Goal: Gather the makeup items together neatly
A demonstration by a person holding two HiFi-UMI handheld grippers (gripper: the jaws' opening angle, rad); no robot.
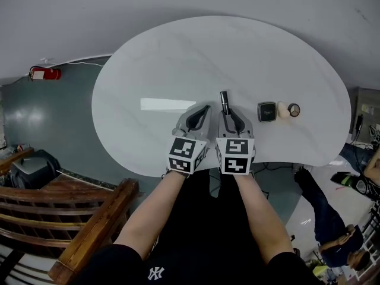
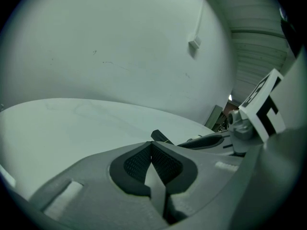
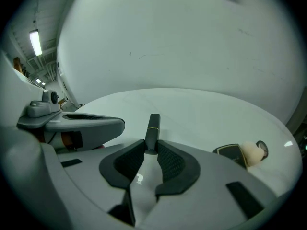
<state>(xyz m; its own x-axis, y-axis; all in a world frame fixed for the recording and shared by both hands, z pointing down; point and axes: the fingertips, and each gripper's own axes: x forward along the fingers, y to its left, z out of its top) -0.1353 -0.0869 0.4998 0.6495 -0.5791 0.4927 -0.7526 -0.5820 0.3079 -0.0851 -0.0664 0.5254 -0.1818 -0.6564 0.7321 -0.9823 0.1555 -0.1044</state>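
A slim black makeup tube (image 1: 224,101) with a gold band points away from me on the white oval table (image 1: 178,58). My right gripper (image 1: 226,114) is shut on its near end; in the right gripper view the tube (image 3: 153,127) sticks out past the right gripper (image 3: 151,146). To its right, a black square compact (image 1: 266,111), a beige sponge (image 1: 283,110) and a small round item (image 1: 294,110) sit in a row; the compact (image 3: 230,153) and sponge (image 3: 252,152) also show in the right gripper view. My left gripper (image 1: 205,109) rests just left of the tube, and in its own view the left gripper (image 2: 151,146) is shut and empty.
The table's front edge (image 1: 196,170) runs just under both grippers. A red fire extinguisher (image 1: 44,73) lies on the floor at left, a wooden railing (image 1: 89,230) at lower left. A person (image 1: 332,230) sits on the floor at lower right.
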